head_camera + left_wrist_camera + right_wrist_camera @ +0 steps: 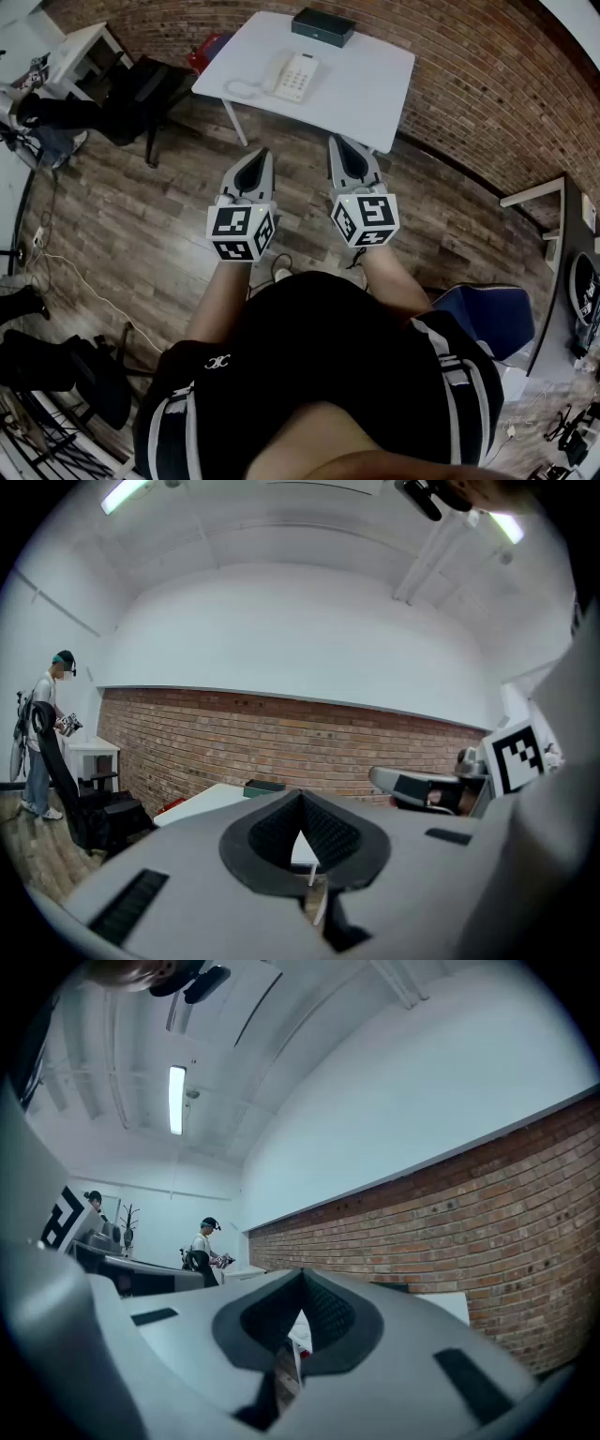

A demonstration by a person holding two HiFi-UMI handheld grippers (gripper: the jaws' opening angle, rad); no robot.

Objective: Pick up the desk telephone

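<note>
Holding left gripper (257,155) out over the floor (169,225), jaws pinched together, nothing in em. Phone (293,77) sitting on the white table (375,84) toward its left end, well apart from both grippers, w/ a dark box (322,26) lying behind it at the far edge. Holding right gripper (340,142) alongside, jaws pressed together, empty too. Looking like the approach step imo: needing to close in on the table, spread the jaws, then grab. Not seeing any readable text or brand tbh, just marker squares on the cubes (240,232).

White table (375,84): desk telephone (292,77), dark box (322,26) on top.
</note>
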